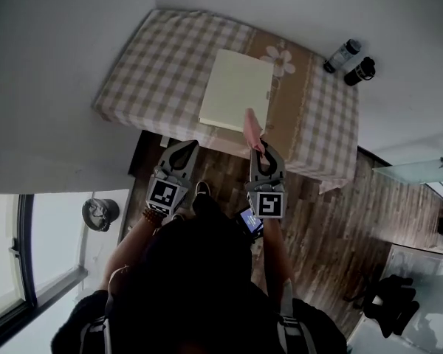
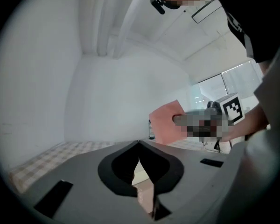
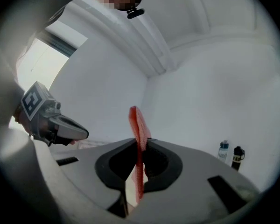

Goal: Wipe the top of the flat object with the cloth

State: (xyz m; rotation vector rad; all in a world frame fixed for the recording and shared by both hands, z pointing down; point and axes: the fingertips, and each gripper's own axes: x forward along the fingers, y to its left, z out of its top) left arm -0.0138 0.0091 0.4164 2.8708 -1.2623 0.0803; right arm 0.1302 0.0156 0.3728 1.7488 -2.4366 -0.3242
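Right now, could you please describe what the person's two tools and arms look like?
Both the left tool and the right tool are grey, wedge-shaped shells with a black-lined teardrop opening behind the jaws. Each carries a cube with a black-and-white square marker on it. No sleeves cover the forearms, and a beaded bracelet circles the left wrist.

Salmon-pink cloth (image 1: 251,127), pale cream flat object (image 1: 236,88), beige-and-white checked tablecloth (image 1: 162,72), dark wood-plank floor (image 1: 332,227)
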